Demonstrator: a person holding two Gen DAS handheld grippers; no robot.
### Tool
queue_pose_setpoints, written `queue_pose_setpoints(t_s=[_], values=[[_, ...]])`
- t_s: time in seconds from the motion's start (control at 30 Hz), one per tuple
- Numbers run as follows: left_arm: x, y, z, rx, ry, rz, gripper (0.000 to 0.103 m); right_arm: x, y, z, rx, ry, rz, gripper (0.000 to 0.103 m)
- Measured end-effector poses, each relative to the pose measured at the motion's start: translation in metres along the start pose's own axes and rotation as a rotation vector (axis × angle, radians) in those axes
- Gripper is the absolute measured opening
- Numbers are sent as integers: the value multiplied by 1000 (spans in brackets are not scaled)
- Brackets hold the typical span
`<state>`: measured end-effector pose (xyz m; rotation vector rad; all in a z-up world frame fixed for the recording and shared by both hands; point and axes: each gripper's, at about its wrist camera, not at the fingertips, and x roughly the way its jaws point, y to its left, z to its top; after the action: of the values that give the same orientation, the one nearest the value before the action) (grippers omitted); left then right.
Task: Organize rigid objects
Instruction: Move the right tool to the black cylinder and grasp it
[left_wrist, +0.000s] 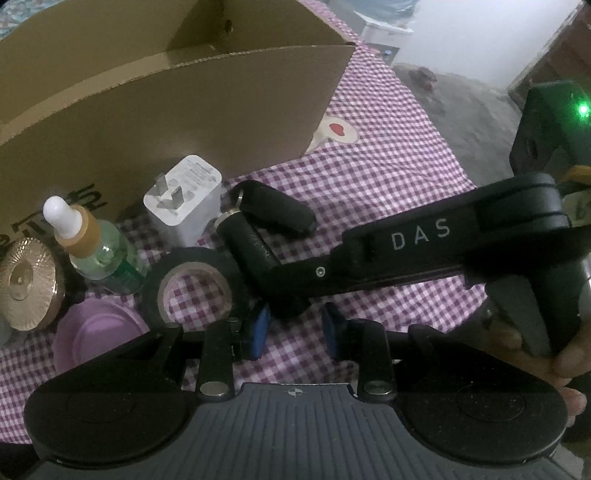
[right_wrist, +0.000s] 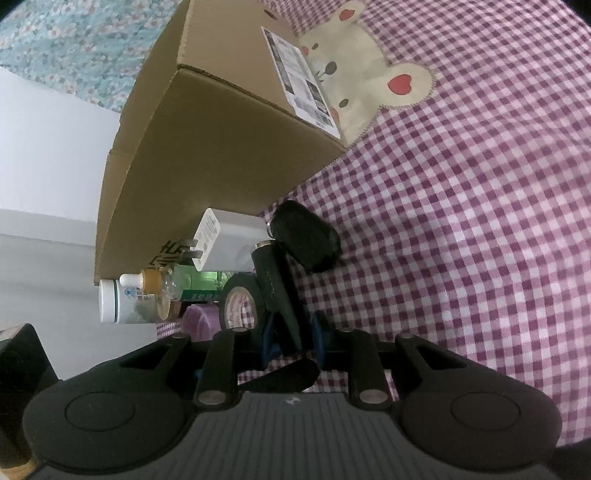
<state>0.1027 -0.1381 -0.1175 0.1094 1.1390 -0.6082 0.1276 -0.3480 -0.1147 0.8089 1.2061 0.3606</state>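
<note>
Left wrist view, left to right: gold ribbed round lid (left_wrist: 26, 282); clear dropper bottle with white bulb and tan collar (left_wrist: 92, 243); lilac plastic bowl (left_wrist: 94, 334); white wall-plug charger (left_wrist: 184, 199), fine print illegible; black tape roll (left_wrist: 192, 286); black cylindrical leather-textured case (left_wrist: 247, 243) lying beside a second black case (left_wrist: 277, 208) on the purple-and-white gingham cloth (left_wrist: 388, 177). The brown cardboard box (left_wrist: 166, 107) stands behind, with partial black characters, unreadable. The left hand-held gripper (left_wrist: 295, 334) holds nothing, its blue pads narrowly apart over bare cloth. The right hand-held gripper (right_wrist: 293, 334), marked "DAS" on its arm, is clamped on the cylindrical case. The box carries a white shipping label (right_wrist: 299, 81), illegible; a cream bear appliqué (right_wrist: 369, 74) shows red hearts.
</note>
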Motion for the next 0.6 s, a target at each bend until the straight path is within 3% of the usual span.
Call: queue_pose_setpoints(t_s=[0.33, 0.6], values=[[5, 4, 3, -17, 15, 40, 26, 11, 22, 16, -33, -1, -10, 25], [-7, -1, -1, 12, -12, 61, 24, 6, 22, 4, -18, -17, -3, 24]])
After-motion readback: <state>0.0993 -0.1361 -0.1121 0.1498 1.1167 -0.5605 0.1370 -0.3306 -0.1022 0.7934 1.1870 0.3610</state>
